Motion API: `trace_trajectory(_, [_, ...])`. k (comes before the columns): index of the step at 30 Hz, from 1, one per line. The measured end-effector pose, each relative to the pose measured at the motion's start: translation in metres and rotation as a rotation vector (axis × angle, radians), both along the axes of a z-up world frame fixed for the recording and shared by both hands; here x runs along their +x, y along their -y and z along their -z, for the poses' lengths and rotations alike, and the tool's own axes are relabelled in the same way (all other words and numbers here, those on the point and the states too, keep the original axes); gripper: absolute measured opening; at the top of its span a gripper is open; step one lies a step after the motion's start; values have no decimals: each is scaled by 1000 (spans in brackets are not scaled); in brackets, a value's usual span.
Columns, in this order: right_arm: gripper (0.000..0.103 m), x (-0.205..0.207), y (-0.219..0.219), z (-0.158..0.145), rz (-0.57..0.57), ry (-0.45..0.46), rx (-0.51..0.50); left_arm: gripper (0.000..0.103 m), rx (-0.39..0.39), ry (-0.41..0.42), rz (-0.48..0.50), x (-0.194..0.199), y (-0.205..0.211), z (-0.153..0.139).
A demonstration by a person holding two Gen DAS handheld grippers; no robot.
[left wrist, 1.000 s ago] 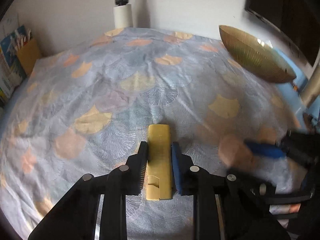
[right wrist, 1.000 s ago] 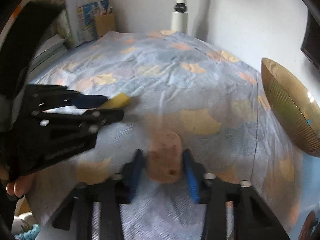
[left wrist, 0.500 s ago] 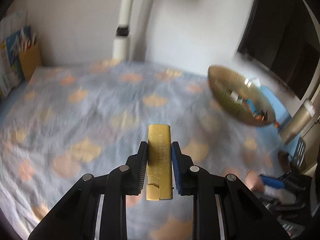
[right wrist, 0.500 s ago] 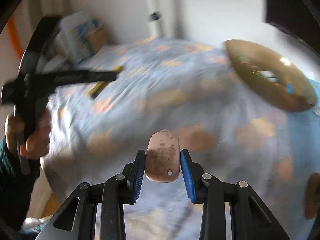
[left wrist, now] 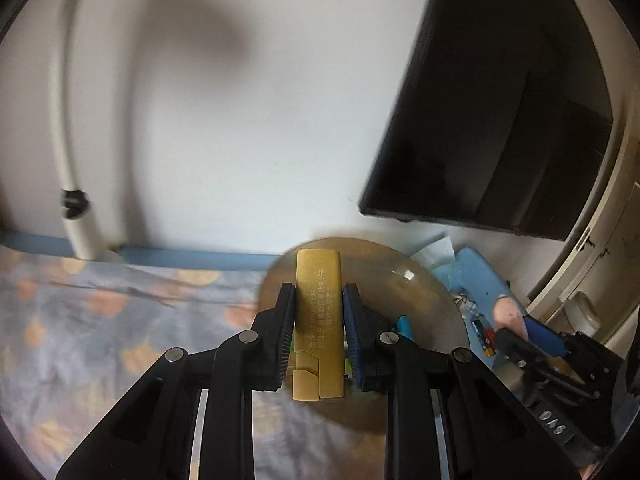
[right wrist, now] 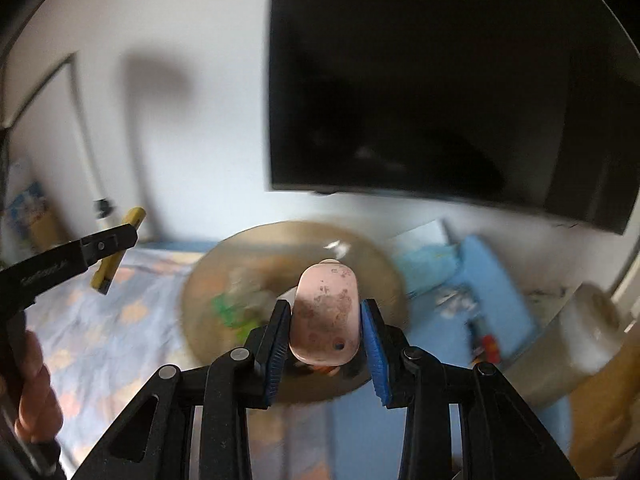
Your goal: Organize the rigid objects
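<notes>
My left gripper is shut on a flat gold bar with printed text, held in the air in front of a wide gold bowl. My right gripper is shut on a pink rounded oval piece with brown stains, raised over the same gold bowl, which holds green and other small items. In the right wrist view the left gripper and its gold bar show at the left. The left wrist view catches the right gripper and its pink piece at the right.
A bed with a blue and orange patterned cover lies below. A black screen hangs on the wall above the bowl. Blue items and a pale jar crowd the right. A white pipe runs down the wall.
Both grippers have lifted their objects off the bed cover and swung right and up toward the gold bowl. The views now face the wall and the black screen.
</notes>
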State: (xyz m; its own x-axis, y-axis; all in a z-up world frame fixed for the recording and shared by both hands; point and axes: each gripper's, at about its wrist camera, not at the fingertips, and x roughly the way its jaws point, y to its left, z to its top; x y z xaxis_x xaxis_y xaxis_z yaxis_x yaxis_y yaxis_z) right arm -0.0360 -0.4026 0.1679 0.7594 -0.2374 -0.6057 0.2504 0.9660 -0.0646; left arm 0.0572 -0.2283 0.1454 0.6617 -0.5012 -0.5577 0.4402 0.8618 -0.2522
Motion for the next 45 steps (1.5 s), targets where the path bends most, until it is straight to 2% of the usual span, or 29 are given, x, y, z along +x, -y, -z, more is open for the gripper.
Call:
trace_trajectory(4, [35,26,25,30,75,-88,31,21,28,-97,20,16,35,42])
trace_trajectory(7, [35,39,36,52,121,-151,11,21,52,-145,22,25,53,68])
trace_trajectory(11, [35,46,46,66,148,-192,-30,21,68,-167,37,29,66,82])
trace_trajectory(14, [35,47,54,69,138,-187,2,22,49,-163,54,30,70,80])
trace_trajectory(15, [35,48,58,70,131,-184,13,34,26,-169,78,29,70,78])
trace_trajectory(16, [37,50,58,70,121,-186,23,40,7,-175,101,29,71,76])
trace_trajectory(17, [47,53,58,71,117,-188,25,49,-15,-176,117,27,67,70])
trace_trajectory(18, [53,53,57,69,122,-187,24,57,-31,-168,116,24,61,64])
trace_trajectory(19, [59,52,56,66,128,-175,20,59,-41,-152,106,21,55,57])
trace_trajectory(21, [59,42,51,54,133,-133,18,59,-41,-118,79,12,37,43])
trace_trajectory(26, [60,13,26,22,98,-58,33,59,-88,-97,3,-12,-28,15])
trace_trajectory(31, [61,-5,-22,-5,-2,-6,44,59,-81,-17,-101,-54,-96,-7])
trace_trajectory(33, [63,-14,-50,-14,-69,15,56,63,-68,19,-150,-74,-124,-12])
trace_trajectory(34, [66,-19,-63,-15,-100,22,62,65,-66,36,-175,-83,-140,-13])
trace_trajectory(35, [74,-23,-76,-15,-134,28,68,70,-61,49,-202,-91,-154,-11])
trace_trajectory(36, [79,-28,-92,-13,-175,34,78,77,-49,58,-236,-99,-167,-8])
trace_trajectory(37, [89,-32,-105,-9,-205,36,89,79,-30,65,-274,-105,-179,-2])
trace_trajectory(38, [92,-35,-116,-2,-234,36,103,79,-7,70,-307,-108,-188,6])
trace_trajectory(40, [92,-41,-141,22,-297,15,134,79,68,88,-360,-114,-200,29])
trace_trajectory(42, [92,-43,-164,59,-335,-15,146,79,171,129,-381,-115,-203,61])
trace_trajectory(43, [92,-45,-173,75,-345,-27,144,79,188,123,-394,-114,-207,79])
trace_trajectory(45, [92,-46,-188,110,-352,-59,138,79,145,59,-410,-110,-220,105])
